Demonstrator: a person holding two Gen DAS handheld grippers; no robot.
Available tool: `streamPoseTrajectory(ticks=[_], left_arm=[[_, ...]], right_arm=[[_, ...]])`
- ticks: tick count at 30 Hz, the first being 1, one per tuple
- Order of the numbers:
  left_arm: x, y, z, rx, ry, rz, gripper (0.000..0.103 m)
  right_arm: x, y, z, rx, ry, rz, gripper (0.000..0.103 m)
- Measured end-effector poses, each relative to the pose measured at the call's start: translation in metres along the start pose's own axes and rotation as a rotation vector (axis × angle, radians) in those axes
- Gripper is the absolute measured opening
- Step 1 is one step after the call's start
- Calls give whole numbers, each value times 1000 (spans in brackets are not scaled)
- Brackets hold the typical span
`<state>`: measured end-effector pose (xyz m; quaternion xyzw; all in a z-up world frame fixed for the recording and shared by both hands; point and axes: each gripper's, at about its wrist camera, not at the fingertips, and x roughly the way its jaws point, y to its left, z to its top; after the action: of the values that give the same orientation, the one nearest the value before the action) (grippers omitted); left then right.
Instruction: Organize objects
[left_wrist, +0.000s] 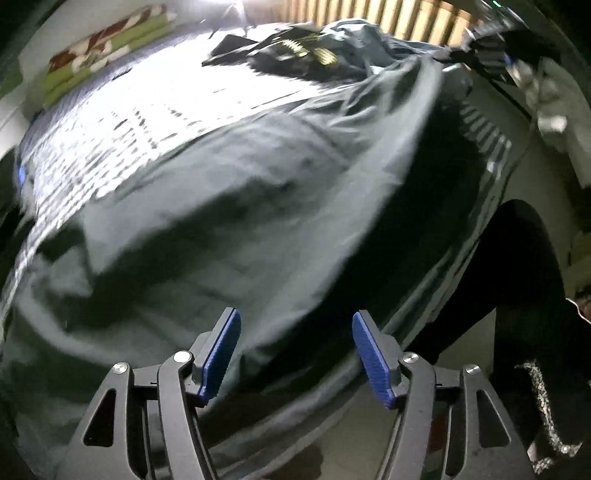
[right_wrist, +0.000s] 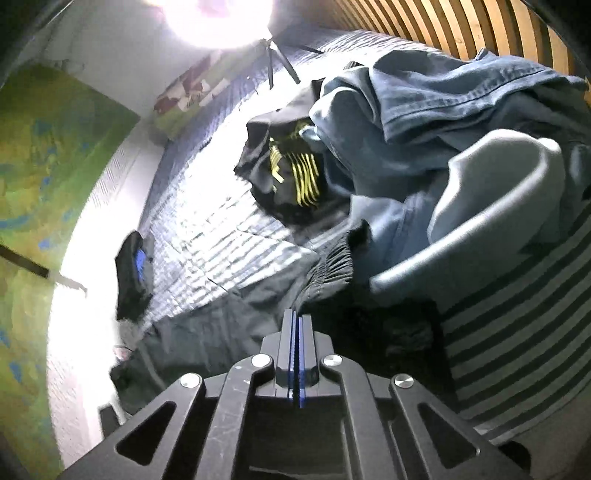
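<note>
Evidently the grey garment (left_wrist: 229, 221) is light, limp cloth; grip its gathered waistband (right_wrist: 332, 266), beside the striped top (right_wrist: 517, 332). The left gripper (left_wrist: 295, 354) stands open, holding nothing. The right gripper (right_wrist: 297, 317) is fully closed; whether it pinches cloth cannot be told.

Black hand-held gripper (left_wrist: 296, 318) frames (blue ribbed pads).

You worked over a bed (right_wrist: 207, 236) with a quilted blue cover. A slatted wooden headboard (right_wrist: 461, 29) stood at the far right, a white wall (right_wrist: 122, 40) at the left, and a glaring lamp (right_wrist: 218, 18) beyond.
</note>
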<state>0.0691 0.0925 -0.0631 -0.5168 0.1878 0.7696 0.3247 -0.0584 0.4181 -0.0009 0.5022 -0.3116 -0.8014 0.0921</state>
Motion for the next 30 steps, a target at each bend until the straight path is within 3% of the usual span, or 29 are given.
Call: streamPoseTrajectory(ticks=[3,4,5,7,8,13,18,21,24,27,30], left_arm=[[10,-10,10,49,0,74,67],[13,-9,11,50,8,79,59],[17,-9,12,54,20,80,34],[18,-8,10,56,20,105,12],[15,-8,9,60,9,111,9],[-14,-15,1,105,-51,146,5],[-4,-37,-23,167,9,118,5],[16,-45,-34,200,56,133,5],[14,-42,-31,179,47,117,3],[8,-38,-33,174,49,113,4],[9,-39,-34,181,57,120,4]], right_arm=[[-2,7,6,-3,-18,-14,1],[-3,9,7,-3,-18,-13,1],[-4,10,7,-6,-17,-16,1],[-6,12,6,-16,-22,-34,1],[-9,12,4,-21,-24,-40,1],[-35,9,-18,-38,-62,-46,1],[-46,-18,-74,-39,-71,-100,1],[-18,-51,-97,5,1,-175,1],[10,-74,-102,17,111,-166,5],[-7,-72,-99,-23,72,-105,5],[-37,-52,-82,-125,-50,-126,20]])
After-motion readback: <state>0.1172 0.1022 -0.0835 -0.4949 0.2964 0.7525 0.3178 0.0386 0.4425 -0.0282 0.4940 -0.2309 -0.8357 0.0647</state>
